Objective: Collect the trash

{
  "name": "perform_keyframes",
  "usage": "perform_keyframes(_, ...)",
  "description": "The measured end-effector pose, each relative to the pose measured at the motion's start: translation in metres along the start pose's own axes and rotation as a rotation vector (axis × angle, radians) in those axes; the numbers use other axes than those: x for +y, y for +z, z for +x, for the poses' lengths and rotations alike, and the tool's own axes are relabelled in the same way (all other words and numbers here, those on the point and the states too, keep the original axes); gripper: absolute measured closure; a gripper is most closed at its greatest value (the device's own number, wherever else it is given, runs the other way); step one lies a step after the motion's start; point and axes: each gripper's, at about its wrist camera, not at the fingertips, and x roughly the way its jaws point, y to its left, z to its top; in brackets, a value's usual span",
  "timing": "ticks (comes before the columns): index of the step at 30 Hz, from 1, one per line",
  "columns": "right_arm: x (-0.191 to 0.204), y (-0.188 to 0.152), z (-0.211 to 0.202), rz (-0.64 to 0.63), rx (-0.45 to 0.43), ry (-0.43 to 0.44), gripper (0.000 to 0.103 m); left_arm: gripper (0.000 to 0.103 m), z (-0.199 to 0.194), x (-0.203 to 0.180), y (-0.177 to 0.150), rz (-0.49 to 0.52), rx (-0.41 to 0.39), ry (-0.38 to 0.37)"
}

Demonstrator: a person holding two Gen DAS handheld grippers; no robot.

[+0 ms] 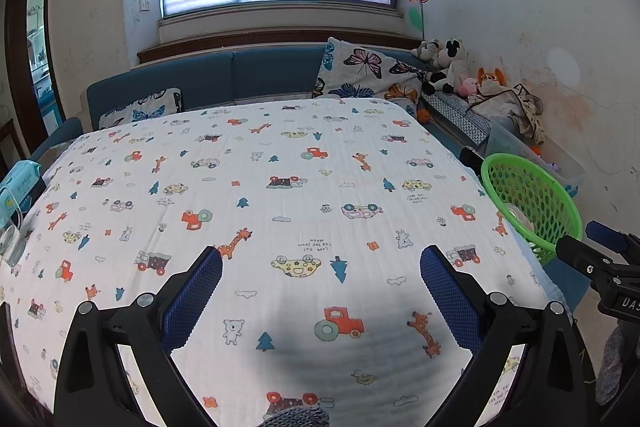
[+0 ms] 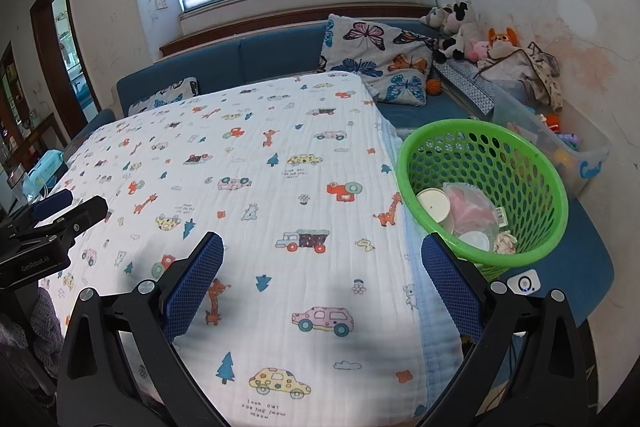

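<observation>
A green perforated basket (image 2: 486, 187) sits beside a white cloth (image 2: 256, 187) printed with orange giraffes, cars and blue trees.

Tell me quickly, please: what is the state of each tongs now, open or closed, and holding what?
Left tongs: open, holding nothing.
Right tongs: open, holding nothing.

Printed blanket (image 1: 280, 195) spread flat and bare across the middle, open passage over it, green basket (image 2: 484, 187) at its right edge – mouth open upward, partly filled with cups and wrappers (image 2: 464, 215), wipes pack (image 1: 20, 179) crowding the left edge, butterfly cushion (image 2: 376, 59) beyond the far side
</observation>
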Motion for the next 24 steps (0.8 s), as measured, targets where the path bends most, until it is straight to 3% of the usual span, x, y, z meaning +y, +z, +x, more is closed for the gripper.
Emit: perform_keyframes(24,0.0028,0.0001,0.001,0.0,0.0,0.006,0.005,0.007,0.0012,-0.0021,-0.0019,-0.003,-0.006,0.008)
